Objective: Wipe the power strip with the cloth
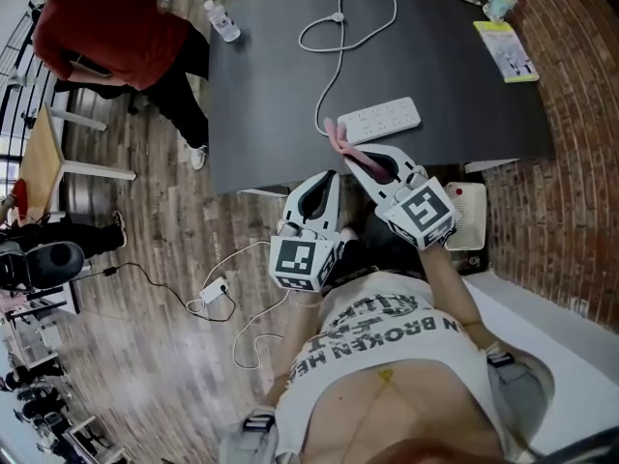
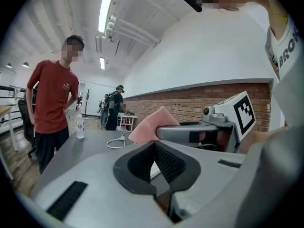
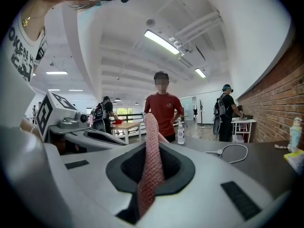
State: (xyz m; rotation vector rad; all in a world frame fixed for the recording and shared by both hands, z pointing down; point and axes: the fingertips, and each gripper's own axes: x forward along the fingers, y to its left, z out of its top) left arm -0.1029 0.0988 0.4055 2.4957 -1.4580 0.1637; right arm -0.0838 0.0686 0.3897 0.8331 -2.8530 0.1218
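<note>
The white power strip (image 1: 380, 120) lies near the front edge of the dark table (image 1: 261, 95), and its cord (image 1: 338, 27) loops toward the far side. My right gripper (image 1: 350, 159) is shut on a pink cloth (image 1: 338, 137) that sticks out past its tips, just short of the strip's left end. In the right gripper view the cloth (image 3: 152, 160) runs upright between the closed jaws. My left gripper (image 1: 331, 178) is shut and holds nothing; it hovers at the table's front edge, beside the right one. The left gripper view shows the cloth (image 2: 153, 124) ahead.
A water bottle (image 1: 222, 19) stands at the table's far left corner, next to a person in a red shirt (image 1: 116, 27). A yellow booklet (image 1: 506, 50) and a small cup (image 1: 501, 0) sit at the far right. A white box (image 1: 469, 216) and a charger (image 1: 215, 290) are on the floor.
</note>
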